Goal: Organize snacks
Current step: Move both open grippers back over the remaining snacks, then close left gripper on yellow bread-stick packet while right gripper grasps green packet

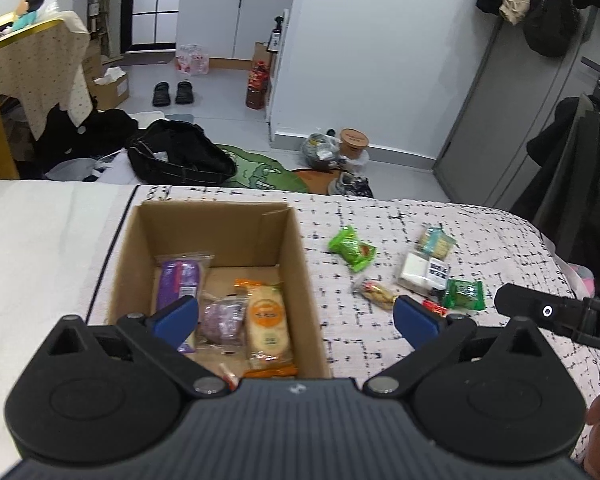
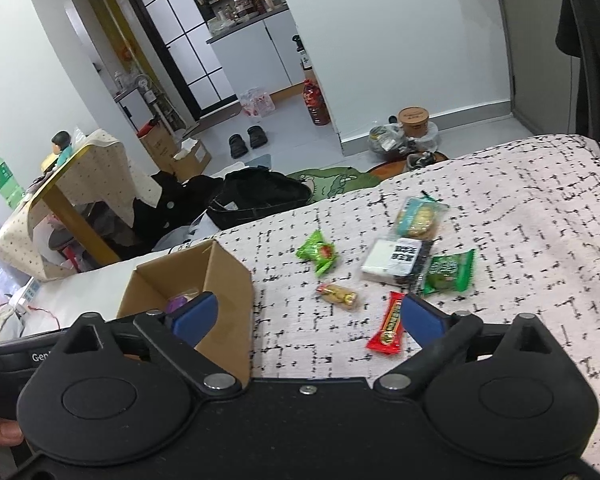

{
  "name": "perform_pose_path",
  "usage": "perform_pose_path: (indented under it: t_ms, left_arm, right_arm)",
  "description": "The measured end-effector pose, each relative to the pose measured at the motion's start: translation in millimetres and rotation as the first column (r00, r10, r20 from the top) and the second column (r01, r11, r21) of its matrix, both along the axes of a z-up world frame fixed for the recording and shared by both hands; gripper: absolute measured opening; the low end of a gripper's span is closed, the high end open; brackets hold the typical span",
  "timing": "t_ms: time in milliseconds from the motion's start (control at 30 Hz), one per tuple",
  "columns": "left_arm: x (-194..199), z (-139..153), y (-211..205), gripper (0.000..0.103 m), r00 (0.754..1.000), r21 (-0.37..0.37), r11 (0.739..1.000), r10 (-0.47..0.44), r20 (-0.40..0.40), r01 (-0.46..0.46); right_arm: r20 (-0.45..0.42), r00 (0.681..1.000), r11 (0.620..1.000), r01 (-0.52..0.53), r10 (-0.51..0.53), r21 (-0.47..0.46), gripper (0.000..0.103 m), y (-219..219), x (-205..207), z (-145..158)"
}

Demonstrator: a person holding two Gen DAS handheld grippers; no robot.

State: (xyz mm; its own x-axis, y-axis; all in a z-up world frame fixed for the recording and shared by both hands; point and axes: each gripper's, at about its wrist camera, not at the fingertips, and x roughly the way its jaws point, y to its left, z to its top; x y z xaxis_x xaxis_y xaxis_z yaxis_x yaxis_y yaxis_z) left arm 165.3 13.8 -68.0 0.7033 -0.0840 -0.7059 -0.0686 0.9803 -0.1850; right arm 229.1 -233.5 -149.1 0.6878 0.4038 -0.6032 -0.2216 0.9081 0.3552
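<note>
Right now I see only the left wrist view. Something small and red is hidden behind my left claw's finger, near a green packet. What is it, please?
Observer: It is a red wrapped snack bar, lying flat on the bedspread with nothing on top of it.
Operator: Thank you. Is the right claw holding something?
Observer: No. The right claw is open and empty, with the cardboard box at its left side.
</note>
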Motion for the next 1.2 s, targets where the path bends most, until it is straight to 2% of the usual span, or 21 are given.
perform_pose_path:
  t_ms: [67,833,1200]
  left_arm:
    - [1.2,0.5,-5.0,0.103,1.000,0.009,1.000,-0.010,0.003,0.010]
    - [28.8,3.1,-58.0,0.103,0.991,0.029,0.991,-0.132,0.021,0.131]
    - [47.8,-8.9,-89.3,0.103,0.988,0.072,0.986,-0.153,-0.006,0.153]
  right_arm:
    - [0.001,1.000,1.000,0.008,-0.008,-0.002,0.103,-4.1,-0.2,-0.3]
    - [-0.031,0.995,0.995,0.096,-0.096,-0.012,0.103,-53.3,11.1,-15.0]
    - [-0.049,0.990,0.991,0.130,-0.132,-0.035,0.103,-73.4,20.6,-25.7]
